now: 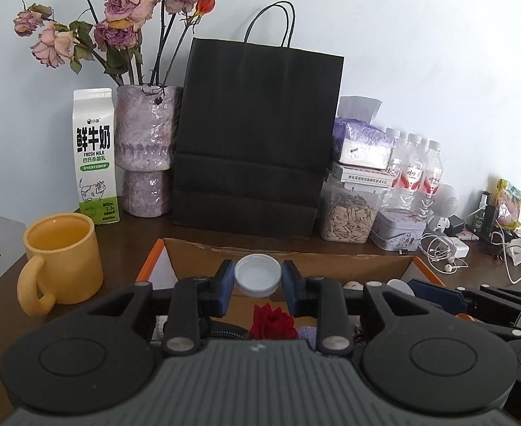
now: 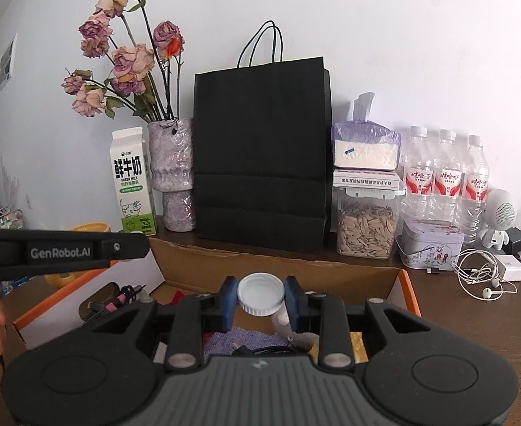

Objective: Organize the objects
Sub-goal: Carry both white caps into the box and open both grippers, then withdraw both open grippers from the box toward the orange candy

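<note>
My left gripper (image 1: pixel 258 278) is shut on a white plastic lid (image 1: pixel 258 274), held above an open cardboard box (image 1: pixel 288 254) with orange edges. My right gripper (image 2: pixel 260 296) is shut on another white plastic lid (image 2: pixel 261 293), also above that box (image 2: pixel 278 266). In the box lie a red cloth flower (image 1: pixel 272 323), a purple cloth (image 2: pixel 239 339) and small dark items. The right gripper's body shows at the right of the left wrist view (image 1: pixel 487 305); the left gripper's arm crosses the left of the right wrist view (image 2: pixel 58 252).
Behind the box stand a black paper bag (image 1: pixel 260 142), a vase of dried roses (image 1: pixel 146 149), a milk carton (image 1: pixel 95 156), a seed jar (image 1: pixel 349 218), a tin (image 1: pixel 397 229) and water bottles (image 1: pixel 414 170). A yellow mug (image 1: pixel 61 255) is left; earphones (image 1: pixel 445 248) right.
</note>
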`<state>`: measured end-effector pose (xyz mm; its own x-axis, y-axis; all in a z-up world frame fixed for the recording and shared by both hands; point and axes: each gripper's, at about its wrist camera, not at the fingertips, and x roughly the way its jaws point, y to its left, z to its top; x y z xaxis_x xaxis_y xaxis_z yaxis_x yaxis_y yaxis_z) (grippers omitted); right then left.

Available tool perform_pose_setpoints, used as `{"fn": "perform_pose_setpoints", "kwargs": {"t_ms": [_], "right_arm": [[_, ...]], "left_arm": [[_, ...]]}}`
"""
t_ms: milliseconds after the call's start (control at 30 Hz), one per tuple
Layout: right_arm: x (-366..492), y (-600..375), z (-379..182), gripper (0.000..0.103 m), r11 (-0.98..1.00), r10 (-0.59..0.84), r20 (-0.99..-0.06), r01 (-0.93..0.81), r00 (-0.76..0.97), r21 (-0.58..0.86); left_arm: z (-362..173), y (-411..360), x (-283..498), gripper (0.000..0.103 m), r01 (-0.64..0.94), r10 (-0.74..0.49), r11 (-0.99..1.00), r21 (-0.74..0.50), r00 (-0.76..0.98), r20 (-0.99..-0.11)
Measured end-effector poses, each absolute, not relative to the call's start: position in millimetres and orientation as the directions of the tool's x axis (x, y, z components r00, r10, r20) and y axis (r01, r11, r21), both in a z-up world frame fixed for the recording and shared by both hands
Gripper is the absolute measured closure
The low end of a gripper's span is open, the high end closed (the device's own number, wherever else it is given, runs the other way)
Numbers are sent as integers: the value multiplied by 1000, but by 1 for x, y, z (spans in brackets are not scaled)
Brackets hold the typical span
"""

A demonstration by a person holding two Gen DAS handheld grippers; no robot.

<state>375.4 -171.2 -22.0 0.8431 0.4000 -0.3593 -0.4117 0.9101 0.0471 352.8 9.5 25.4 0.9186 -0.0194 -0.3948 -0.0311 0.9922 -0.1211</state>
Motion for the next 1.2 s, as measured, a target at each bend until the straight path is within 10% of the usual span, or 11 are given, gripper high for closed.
{"fn": "perform_pose_setpoints", "kwargs": {"t_ms": [133,233,367,500,1200], "right_arm": [[378,-173,-26,75,913,393,-376,-405,839,50],[378,-173,-27,71,913,391,-389,-405,834,50],[380,-177,-29,15,922,377,-396,-381,837,71],[380,-175,-30,0,927,360,-401,-370,842,55],[376,-178,-27,0,930,355,-390,-361,850,61]], "left_arm": [[22,9,355,73,-31,-18,993,-110,911,-412],[21,8,353,43,-43,-4,994,-105,912,-411],[23,12,351,0,-94,44,990,-109,920,-390],[22,15,353,0,-106,50,987,-121,916,-399],[23,12,348,0,-98,44,988,-120,919,-391]]}}
